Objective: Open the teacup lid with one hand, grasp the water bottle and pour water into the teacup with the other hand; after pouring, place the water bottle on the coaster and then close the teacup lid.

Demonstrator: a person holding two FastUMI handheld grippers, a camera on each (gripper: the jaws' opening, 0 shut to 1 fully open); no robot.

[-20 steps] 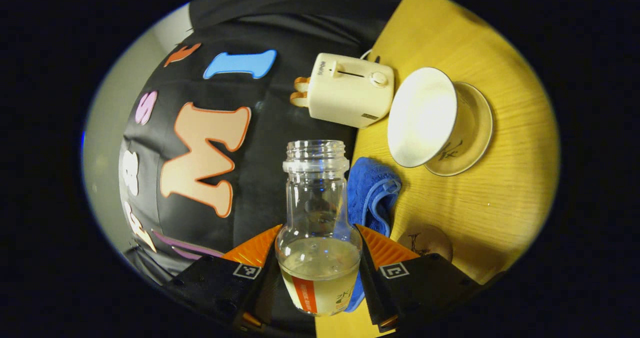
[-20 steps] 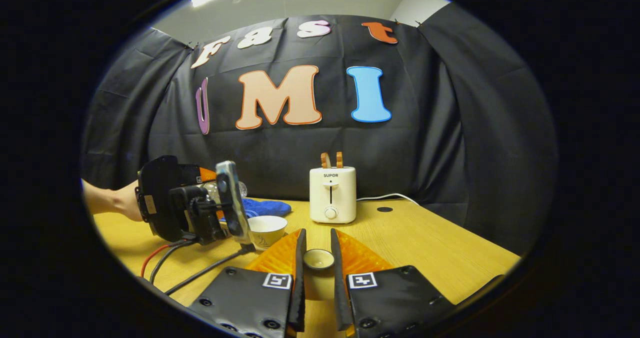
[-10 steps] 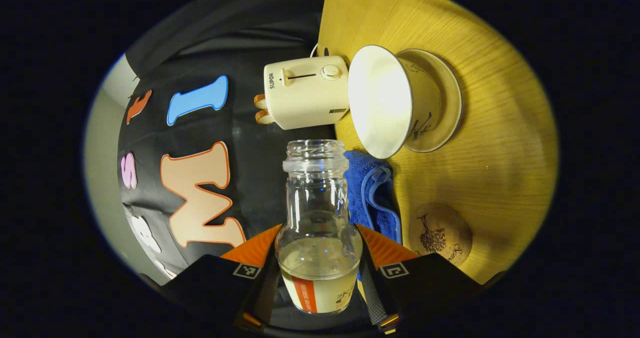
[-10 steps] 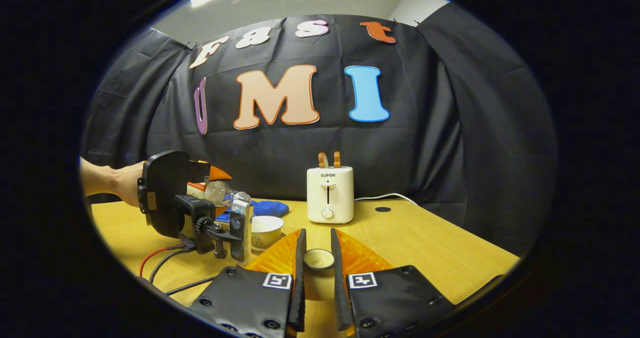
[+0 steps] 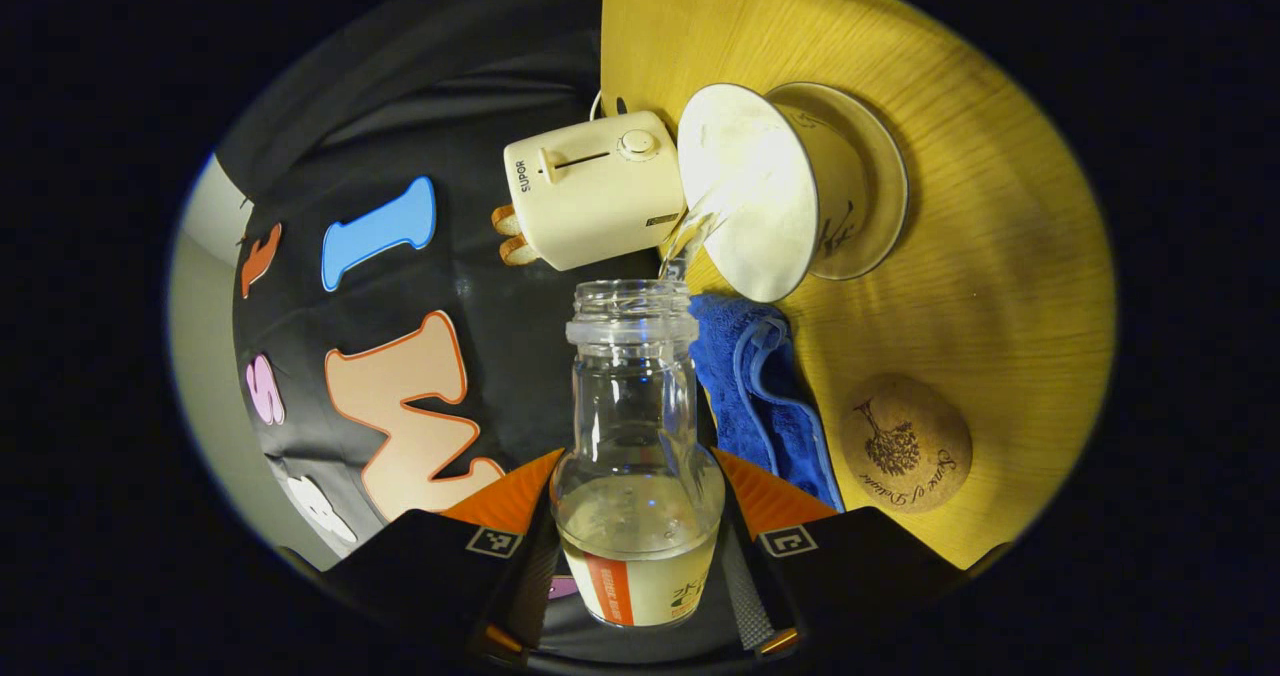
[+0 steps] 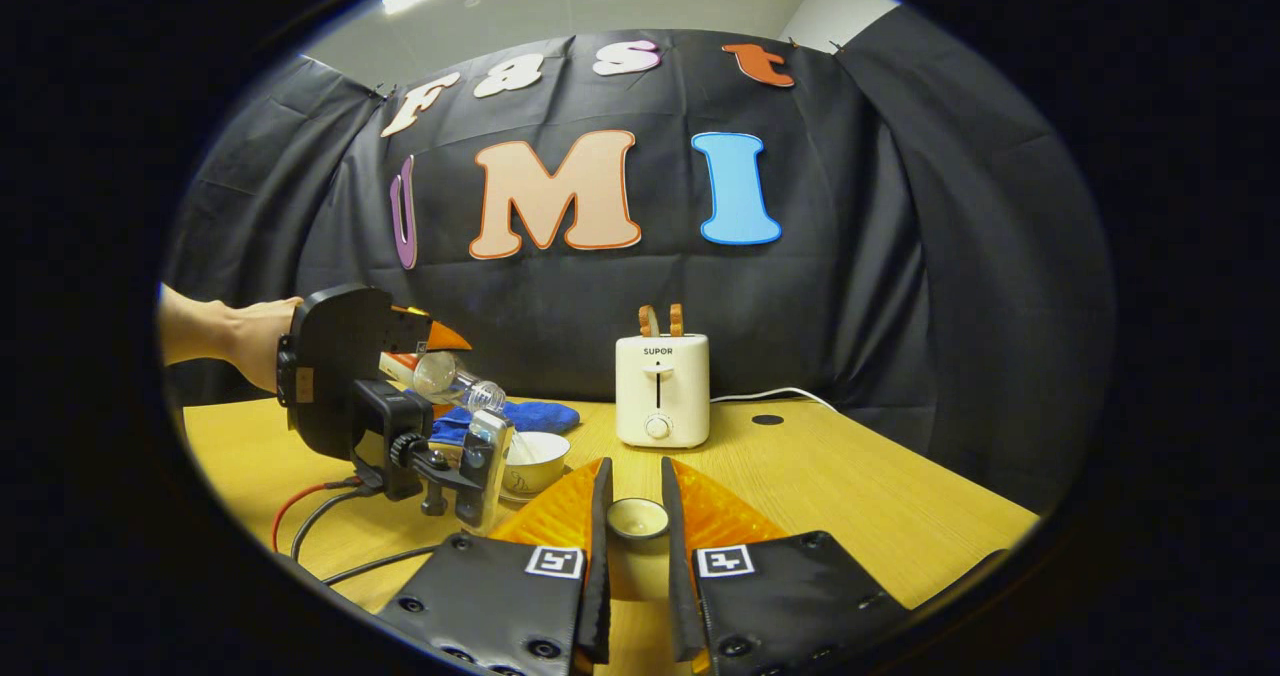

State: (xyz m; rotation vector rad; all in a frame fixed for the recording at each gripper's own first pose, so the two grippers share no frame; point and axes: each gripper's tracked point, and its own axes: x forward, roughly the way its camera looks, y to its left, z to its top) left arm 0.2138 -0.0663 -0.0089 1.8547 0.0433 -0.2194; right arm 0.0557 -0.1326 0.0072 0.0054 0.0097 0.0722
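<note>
The left gripper [image 5: 637,546] clamps the tipped water bottle [image 5: 635,426] so water streams into the teacup [image 5: 770,201], while the right gripper [image 6: 632,526], fingers narrow, seemingly pinches the lid [image 6: 637,518] clear on the right.

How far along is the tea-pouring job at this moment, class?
Done: the teacup lid is off, pinched in the right gripper. In hand: the left gripper tips the water bottle, and a thin stream of water runs into the teacup. Left: stand the bottle on the cork coaster, then put the lid back on.
</note>
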